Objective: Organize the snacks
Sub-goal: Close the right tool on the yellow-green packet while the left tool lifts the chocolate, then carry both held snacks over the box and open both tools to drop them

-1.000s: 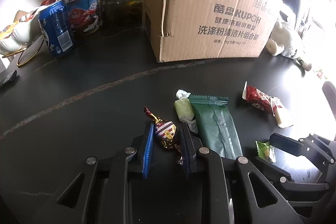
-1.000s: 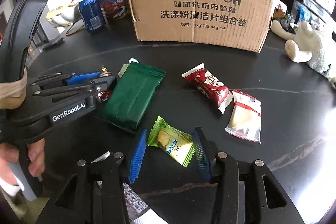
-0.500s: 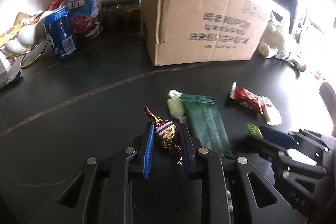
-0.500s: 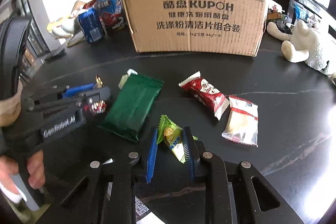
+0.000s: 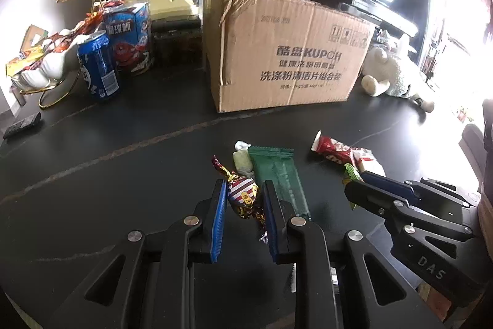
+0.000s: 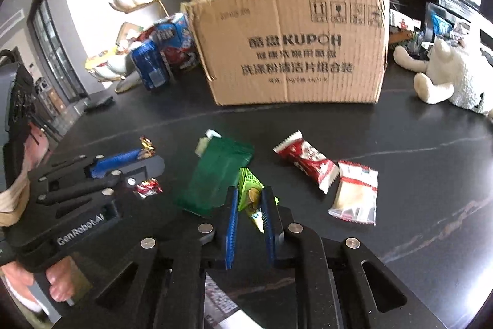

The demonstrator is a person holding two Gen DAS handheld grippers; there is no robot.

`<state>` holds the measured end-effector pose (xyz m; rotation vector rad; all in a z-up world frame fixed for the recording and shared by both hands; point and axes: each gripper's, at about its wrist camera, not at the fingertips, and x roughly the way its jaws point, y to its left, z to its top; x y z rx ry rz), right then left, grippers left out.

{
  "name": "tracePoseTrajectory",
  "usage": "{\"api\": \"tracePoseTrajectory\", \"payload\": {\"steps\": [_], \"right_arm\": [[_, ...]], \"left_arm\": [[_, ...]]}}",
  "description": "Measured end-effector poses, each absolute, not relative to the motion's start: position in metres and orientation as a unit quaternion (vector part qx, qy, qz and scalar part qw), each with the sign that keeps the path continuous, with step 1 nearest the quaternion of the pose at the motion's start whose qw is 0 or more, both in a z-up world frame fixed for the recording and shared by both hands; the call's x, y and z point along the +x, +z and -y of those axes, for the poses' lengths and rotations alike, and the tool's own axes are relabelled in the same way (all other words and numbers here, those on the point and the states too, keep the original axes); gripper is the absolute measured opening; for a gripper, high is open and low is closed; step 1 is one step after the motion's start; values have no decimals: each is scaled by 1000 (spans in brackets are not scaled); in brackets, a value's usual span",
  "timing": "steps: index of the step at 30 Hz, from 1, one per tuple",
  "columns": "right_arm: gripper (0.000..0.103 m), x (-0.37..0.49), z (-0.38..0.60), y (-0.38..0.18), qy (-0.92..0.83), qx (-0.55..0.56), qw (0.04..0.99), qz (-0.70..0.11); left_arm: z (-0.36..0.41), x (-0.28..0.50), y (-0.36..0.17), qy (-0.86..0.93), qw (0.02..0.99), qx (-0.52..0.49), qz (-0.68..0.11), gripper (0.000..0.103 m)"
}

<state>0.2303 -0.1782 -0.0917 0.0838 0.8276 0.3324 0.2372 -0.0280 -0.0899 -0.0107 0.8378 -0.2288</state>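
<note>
My left gripper [image 5: 243, 193] is shut on a striped foil candy [image 5: 243, 196] and holds it above the black table; it also shows in the right wrist view [image 6: 144, 162]. My right gripper [image 6: 250, 199] is shut on a small green and yellow snack packet [image 6: 251, 196], lifted off the table. On the table lie a dark green packet [image 6: 215, 174], a pale green candy [image 5: 242, 159], a red packet [image 6: 305, 159] and a white and clear packet [image 6: 354, 190]. An open cardboard box [image 5: 286, 57] stands behind them.
A blue can [image 5: 98, 65], a blue snack carton [image 5: 129, 36] and a white shell dish on a gold stand [image 5: 46, 67] sit at the back left. A white plush toy [image 6: 446, 76] lies at the right. A small dark remote [image 5: 21, 125] lies far left.
My right gripper closed on the green and yellow packet and lifted it. Both grippers have risen from the table with their snacks.
</note>
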Motion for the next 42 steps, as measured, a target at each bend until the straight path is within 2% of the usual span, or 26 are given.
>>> {"api": "tracePoseTrajectory", "payload": {"steps": [20,32,42], "right_arm": [[16,246,189,-16,180,48,922,-341],[16,290,201,45,176,44,936,-301],[16,338,209,66,174,42,938,-296]], "left_arm": [[40,253,-19,-124,924,3,-362,24],[52,299,47,-136,933,23,-332,24],[61,346,66,-139,933,37,-329,24]]}}
